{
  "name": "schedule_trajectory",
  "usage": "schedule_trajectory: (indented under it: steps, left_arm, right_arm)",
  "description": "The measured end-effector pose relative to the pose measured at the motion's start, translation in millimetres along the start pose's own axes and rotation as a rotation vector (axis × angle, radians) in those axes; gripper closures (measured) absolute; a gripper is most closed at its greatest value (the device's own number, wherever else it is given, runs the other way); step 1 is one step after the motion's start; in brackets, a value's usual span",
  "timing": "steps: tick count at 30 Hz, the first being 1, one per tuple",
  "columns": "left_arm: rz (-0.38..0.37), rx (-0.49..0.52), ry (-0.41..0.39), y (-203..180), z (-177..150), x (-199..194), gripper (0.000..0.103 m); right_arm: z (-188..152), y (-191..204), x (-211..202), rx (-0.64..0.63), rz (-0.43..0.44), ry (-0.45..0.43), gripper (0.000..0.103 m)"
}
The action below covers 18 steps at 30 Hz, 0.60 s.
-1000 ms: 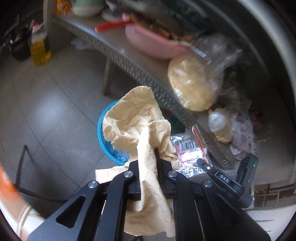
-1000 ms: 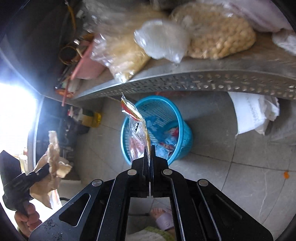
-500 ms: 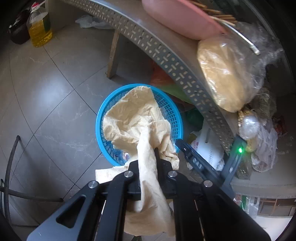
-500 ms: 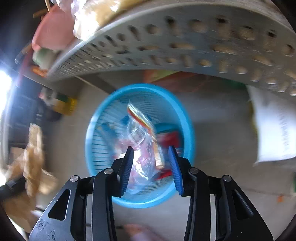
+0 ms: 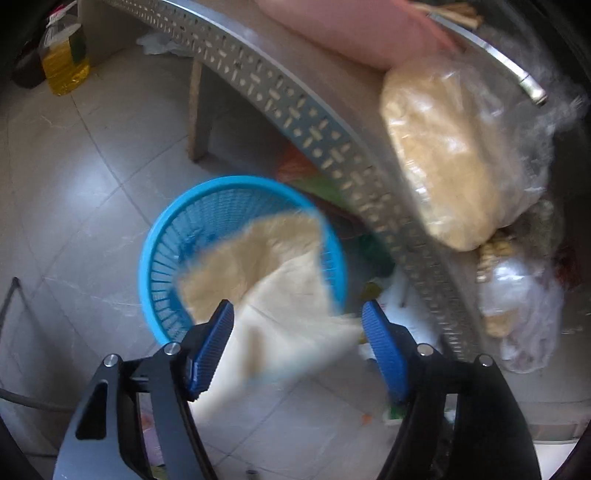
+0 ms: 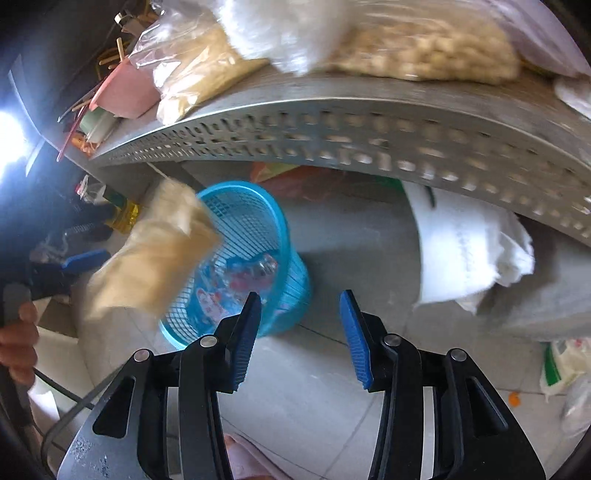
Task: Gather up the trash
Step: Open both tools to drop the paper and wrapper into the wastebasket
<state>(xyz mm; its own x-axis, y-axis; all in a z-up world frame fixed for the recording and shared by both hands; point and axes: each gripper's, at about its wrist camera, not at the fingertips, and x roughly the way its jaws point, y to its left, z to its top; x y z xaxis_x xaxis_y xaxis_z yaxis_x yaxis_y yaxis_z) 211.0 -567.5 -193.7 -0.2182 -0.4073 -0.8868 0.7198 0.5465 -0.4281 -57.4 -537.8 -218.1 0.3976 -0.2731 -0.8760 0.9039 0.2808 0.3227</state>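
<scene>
Your left gripper [image 5: 297, 325] points down over the blue basket [image 5: 162, 236], which stands on the tiled floor [image 5: 92, 155] just beside the perforated edge of the metal worktop [image 5: 295, 107]. Its fingers [image 5: 214, 343] are spreading wide, and the tan crumpled paper [image 5: 266, 266] lies blurred between them, loose from both pads, over the mouth of the basket.

Your right gripper [image 6: 299, 332] is also angled down towards the floor. Its fingers [image 6: 243, 339] stand partly apart and are opening, with nothing between them. In the right wrist view the basket shows clear plastic wrappers [image 6: 236, 280] in its bottom, and the paper hangs at its near rim, beside your left hand [image 6: 16, 343].

A pink bowl [image 5: 354, 26] and a clear bag of beige grain [image 5: 439, 147] rest on the worktop. A white sack [image 6: 465, 251] lies on the floor beneath it.
</scene>
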Motion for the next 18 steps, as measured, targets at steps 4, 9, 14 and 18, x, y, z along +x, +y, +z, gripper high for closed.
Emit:
schedule_trajectory:
  steps: [4, 9, 14, 18]
  left_arm:
    - [-0.002, -0.020, -0.060, 3.6, -0.5, -31.5, 0.031]
    - [-0.019, -0.004, -0.165, 0.0, -9.9, -95.4, 0.031]
    - [-0.021, 0.059, -0.260, -8.2, -43.9, -166.3, 0.030]
    - [0.012, 0.104, -0.359, -12.4, -88.0, -227.3, 0.023]
  right_arm:
    - [-5.0, -11.1, -6.2, 0.023, 0.002, 0.010, 0.060]
    - [-6.8, -8.7, -15.9, 0.030, 0.030, 0.000, 0.060]
    - [-11.3, 3.2, -28.9, 0.003, 0.054, -0.020, 0.060]
    - [-17.9, 28.9, -46.3, -0.088, 0.065, -0.036, 0.058]
